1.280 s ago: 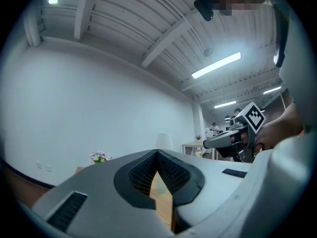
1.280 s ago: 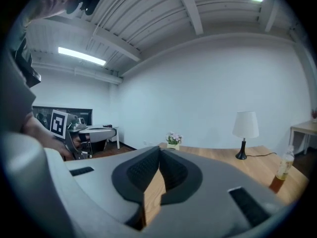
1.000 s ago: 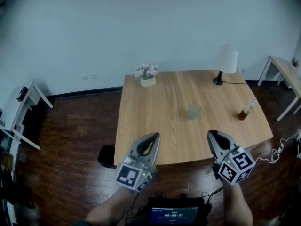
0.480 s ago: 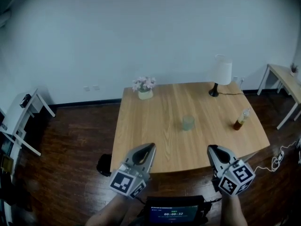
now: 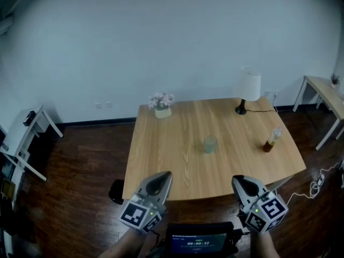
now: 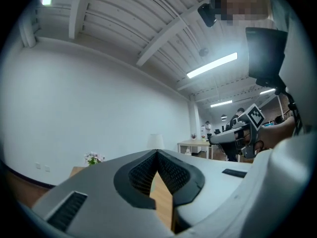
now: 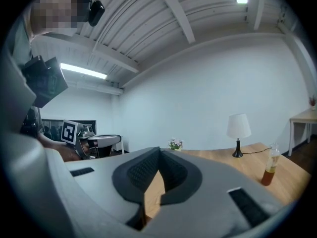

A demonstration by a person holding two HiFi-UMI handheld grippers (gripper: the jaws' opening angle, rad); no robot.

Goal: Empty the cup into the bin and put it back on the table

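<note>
Far left by wall: white rack (image 5: pixel 26 137). On dark wood floor, just off table's near-left corner: black bin (image 5: pixel 115 191), partly hidden under tabletop.

Low at frame bottom, L of centre: left gripper (image 5: pixel 165 175), held over near edge of table (image 5: pixel 172 160), tips pointing toward far wall. In left gripper view, jaws together at tip (image 6: pixel 157 153), nothing btwn them.

Back-left of tabletop: flower pot (image 5: pixel 162 104), upright.

Bottom centre, btwn the two grippers: dark screen (image 5: pixel 200 244) w/ small readout, too small to read.

Mid-table, standing upright, well apart from both grippers: clear cup (image 5: pixel 210 144). Contents can't be made out. Not touched by anything.

R of centre, low: right gripper (image 5: pixel 238 179), also at near table edge. In right gripper view, jaws closed on each other (image 7: pixel 159 150), nothing held.

Back-right of tabletop: lamp (image 5: pixel 246 88) w/ white shade, black base, cord trailing R. Right side of tabletop, near edge: bottle (image 5: pixel 270 140) w/ brown liquid, upright.

Far right: light side table (image 5: pixel 324 88) against wall; white cable (image 5: pixel 313 183) on floor.
</note>
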